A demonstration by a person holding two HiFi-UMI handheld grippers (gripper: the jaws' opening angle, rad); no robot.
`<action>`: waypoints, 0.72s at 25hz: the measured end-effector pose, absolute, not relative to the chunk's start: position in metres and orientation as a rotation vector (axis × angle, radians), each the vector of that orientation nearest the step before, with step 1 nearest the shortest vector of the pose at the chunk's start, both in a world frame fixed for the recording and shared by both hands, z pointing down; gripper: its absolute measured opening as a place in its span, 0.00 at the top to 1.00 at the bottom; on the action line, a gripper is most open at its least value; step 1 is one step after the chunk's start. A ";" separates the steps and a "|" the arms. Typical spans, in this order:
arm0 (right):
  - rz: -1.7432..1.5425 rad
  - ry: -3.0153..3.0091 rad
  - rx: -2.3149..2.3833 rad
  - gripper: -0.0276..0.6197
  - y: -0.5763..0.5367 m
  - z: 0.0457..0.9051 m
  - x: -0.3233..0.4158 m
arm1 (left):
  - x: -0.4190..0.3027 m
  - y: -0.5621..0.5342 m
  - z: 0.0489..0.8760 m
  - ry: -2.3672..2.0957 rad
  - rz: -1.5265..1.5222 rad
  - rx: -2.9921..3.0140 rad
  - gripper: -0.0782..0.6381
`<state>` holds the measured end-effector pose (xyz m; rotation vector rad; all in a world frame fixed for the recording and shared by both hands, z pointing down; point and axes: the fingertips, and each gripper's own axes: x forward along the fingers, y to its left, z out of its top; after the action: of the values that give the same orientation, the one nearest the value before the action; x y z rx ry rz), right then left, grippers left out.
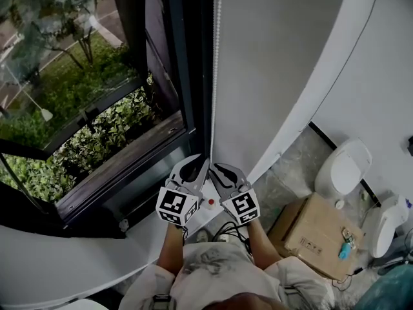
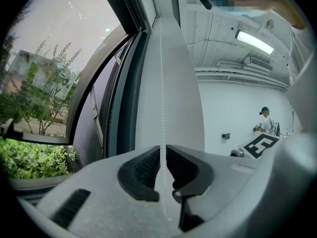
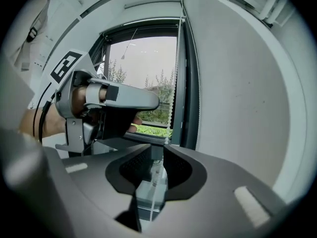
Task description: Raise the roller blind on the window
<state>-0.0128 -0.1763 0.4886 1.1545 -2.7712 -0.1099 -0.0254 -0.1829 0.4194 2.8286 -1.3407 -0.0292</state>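
A white bead chain hangs down the right side of the window frame. Both grippers meet at its lower end, side by side. My left gripper is shut on the chain, which runs straight up from between its ribbed pads. My right gripper sits just right of it, its jaws shut on the chain's lower part, where a clear plastic piece shows. Above that the chain rises along the frame. No blind fabric covers the glass in these views.
A white wall stands right of the chain. On the floor to the right are a cardboard box and white rounded fixtures. The dark window sill lies to the left, with green plants outside. A person stands far back.
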 end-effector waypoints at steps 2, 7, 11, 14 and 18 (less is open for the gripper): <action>-0.111 -2.764 1.169 0.81 -0.174 0.490 -0.009 | -0.028 -0.181 0.422 -1.341 -0.028 2.822 0.82; -0.136 -2.766 1.199 0.80 -0.166 0.484 -0.002 | -0.033 -0.176 0.430 -1.329 -0.028 2.803 0.84; -0.173 -2.793 1.215 0.88 -0.162 0.473 0.001 | -0.037 -0.174 0.437 -1.343 -0.017 2.790 0.88; -0.197 -2.824 1.209 0.94 -0.159 0.462 0.001 | -0.038 -0.173 0.440 -1.338 -0.019 2.785 0.88; -0.158 -2.856 1.180 0.94 -0.154 0.452 0.001 | -0.040 -0.171 0.439 -1.332 -0.030 2.784 0.88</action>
<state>0.0008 -0.1543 0.4520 1.1797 -2.8562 -0.1575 -0.0398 -0.1709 0.4389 2.7835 -1.3319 -0.0305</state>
